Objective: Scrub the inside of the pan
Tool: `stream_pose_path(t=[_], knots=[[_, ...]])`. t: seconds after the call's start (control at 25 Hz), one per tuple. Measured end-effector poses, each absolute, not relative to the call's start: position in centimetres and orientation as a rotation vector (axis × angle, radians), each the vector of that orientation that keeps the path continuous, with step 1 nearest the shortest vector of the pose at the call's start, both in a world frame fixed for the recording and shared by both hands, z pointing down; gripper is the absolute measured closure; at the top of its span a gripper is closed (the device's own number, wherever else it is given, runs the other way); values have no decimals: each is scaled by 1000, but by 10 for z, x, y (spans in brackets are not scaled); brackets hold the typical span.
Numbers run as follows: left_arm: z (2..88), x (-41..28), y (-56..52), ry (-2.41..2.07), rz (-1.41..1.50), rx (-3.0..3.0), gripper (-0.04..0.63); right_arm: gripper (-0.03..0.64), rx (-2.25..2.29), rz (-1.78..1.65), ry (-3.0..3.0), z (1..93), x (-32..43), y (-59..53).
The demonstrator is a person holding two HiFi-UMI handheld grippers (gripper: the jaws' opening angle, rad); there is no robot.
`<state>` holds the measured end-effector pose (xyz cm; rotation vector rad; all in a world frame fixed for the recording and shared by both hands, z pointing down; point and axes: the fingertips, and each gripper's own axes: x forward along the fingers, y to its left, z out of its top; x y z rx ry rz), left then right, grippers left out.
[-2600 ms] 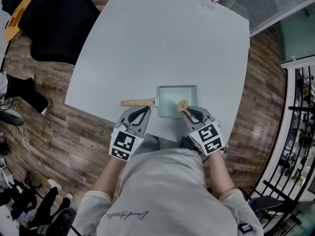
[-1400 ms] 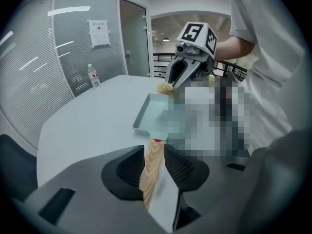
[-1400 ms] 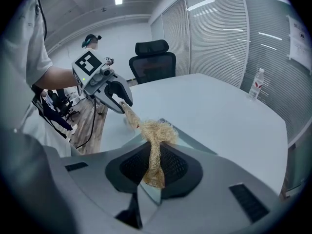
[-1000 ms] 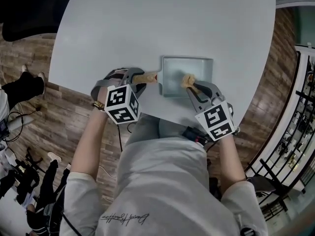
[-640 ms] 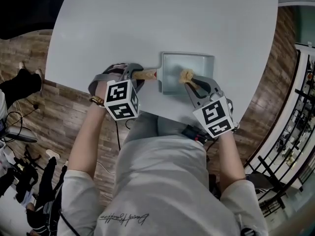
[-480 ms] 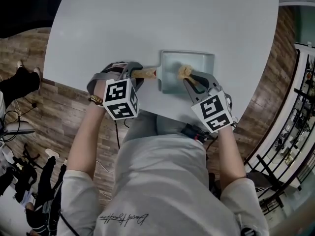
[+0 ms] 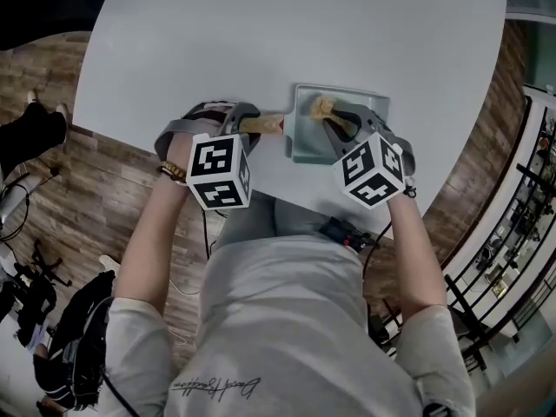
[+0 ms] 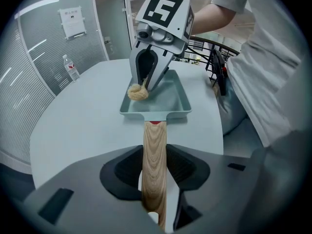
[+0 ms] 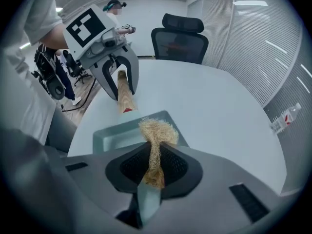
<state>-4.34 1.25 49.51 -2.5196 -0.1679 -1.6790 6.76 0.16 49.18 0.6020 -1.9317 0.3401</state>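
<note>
Since a second ago, our right gripper [image 7: 337, 122] has carried the scrubber [image 7: 322, 107] from the middle of the pan [image 7: 306, 142] toward its far wall. Its jaws clamp the scrubber so that the tuft projects down into the pan. Our left gripper [image 7: 250, 125], whose jaws have just been closing, clamps the handle [image 7: 265, 125] beside the pan, steadying it on the table [image 7: 261, 33].
</note>
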Motion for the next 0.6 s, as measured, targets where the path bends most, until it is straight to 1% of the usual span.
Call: stream_pose_path(t=[0.36,0.6], knots=[[501,-46,14,-176,-1680,-2509,440,548,424,174,-1838,523,46,-14],[501,-48,13,-177,-1681,-2501,440,548,376,138,-1750,531,42,-14]])
